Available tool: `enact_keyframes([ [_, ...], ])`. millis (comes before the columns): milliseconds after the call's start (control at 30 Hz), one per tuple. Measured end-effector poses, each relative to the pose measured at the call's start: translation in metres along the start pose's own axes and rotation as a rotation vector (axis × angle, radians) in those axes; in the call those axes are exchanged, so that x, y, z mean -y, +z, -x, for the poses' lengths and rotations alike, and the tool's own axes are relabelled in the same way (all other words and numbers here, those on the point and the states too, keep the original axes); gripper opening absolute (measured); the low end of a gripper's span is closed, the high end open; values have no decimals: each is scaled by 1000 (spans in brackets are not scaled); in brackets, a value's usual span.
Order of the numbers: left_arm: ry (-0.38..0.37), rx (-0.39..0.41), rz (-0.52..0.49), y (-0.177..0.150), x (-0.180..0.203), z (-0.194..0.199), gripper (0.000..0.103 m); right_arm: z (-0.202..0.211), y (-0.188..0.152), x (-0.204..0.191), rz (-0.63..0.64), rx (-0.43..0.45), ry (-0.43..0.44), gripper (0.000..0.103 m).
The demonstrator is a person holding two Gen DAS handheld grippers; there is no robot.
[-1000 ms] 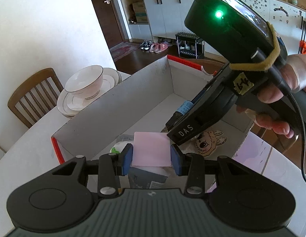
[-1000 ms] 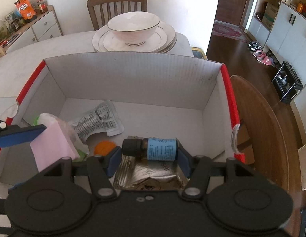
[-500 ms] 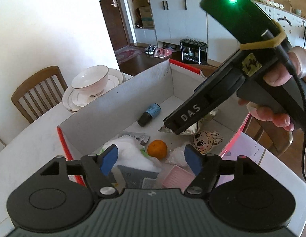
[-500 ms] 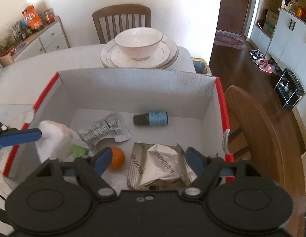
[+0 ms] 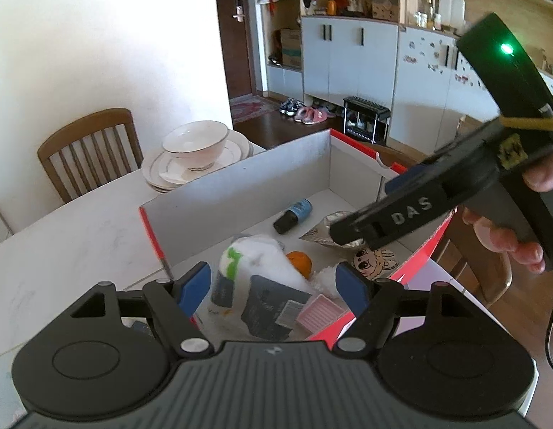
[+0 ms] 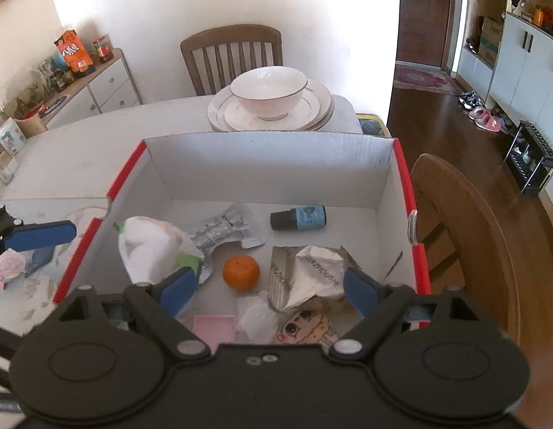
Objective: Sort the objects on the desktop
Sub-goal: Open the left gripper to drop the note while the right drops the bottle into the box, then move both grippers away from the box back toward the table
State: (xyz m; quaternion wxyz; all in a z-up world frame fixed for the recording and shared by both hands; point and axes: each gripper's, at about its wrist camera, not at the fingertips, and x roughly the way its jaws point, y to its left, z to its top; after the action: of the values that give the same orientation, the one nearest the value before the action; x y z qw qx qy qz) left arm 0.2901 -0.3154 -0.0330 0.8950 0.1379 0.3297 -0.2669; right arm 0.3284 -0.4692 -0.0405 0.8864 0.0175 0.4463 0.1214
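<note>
A white cardboard box with red edges (image 6: 269, 168) (image 5: 240, 193) sits on the white table. In it lie a small dark bottle with a blue label (image 6: 298, 217) (image 5: 293, 216), an orange (image 6: 240, 272) (image 5: 300, 261), a silver foil packet (image 6: 308, 276), a white tissue pack (image 6: 151, 246) (image 5: 255, 264), a pink pad (image 6: 214, 329) (image 5: 319, 314), a cartoon sticker (image 6: 307, 327) and a dark card (image 5: 273, 307). My left gripper (image 5: 273, 287) is open and empty above the box's near end. My right gripper (image 6: 267, 291) is open and empty above the box; it also shows in the left wrist view (image 5: 419, 211).
A bowl on stacked plates (image 6: 269, 103) (image 5: 194, 150) stands behind the box. Wooden chairs (image 6: 232, 53) (image 6: 466, 221) stand at the far side and the right. Small items (image 6: 12, 268) lie on the table left of the box. A sideboard (image 6: 90, 89) is far left.
Both grippers opened and let go: the pink pad and the bottle now lie in the box. Both grippers have since pulled back and up from the box.
</note>
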Motion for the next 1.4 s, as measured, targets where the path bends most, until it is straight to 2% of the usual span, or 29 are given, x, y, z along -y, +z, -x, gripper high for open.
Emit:
enact_keyframes([
  [167,9,27,36,-4,-9,16,76,10,-7,-5,-23,24,12,94],
  [333,14,52,72,-12,-20,33,76,22,-14,-14,-41,64,16,101],
  [600,27,86,106,-25,-44,60,76,37,-22,-46,-23,104,6,103],
  [833,28,109,107,-42,-67,85,77,46,-26,-89,11,135,26,103],
  [933,37,116,116,-52,-80,95,82,49,-28,-110,23,152,41,103],
  [1400,63,118,155,-107,-151,139,83,41,-39,-215,104,176,70,103],
])
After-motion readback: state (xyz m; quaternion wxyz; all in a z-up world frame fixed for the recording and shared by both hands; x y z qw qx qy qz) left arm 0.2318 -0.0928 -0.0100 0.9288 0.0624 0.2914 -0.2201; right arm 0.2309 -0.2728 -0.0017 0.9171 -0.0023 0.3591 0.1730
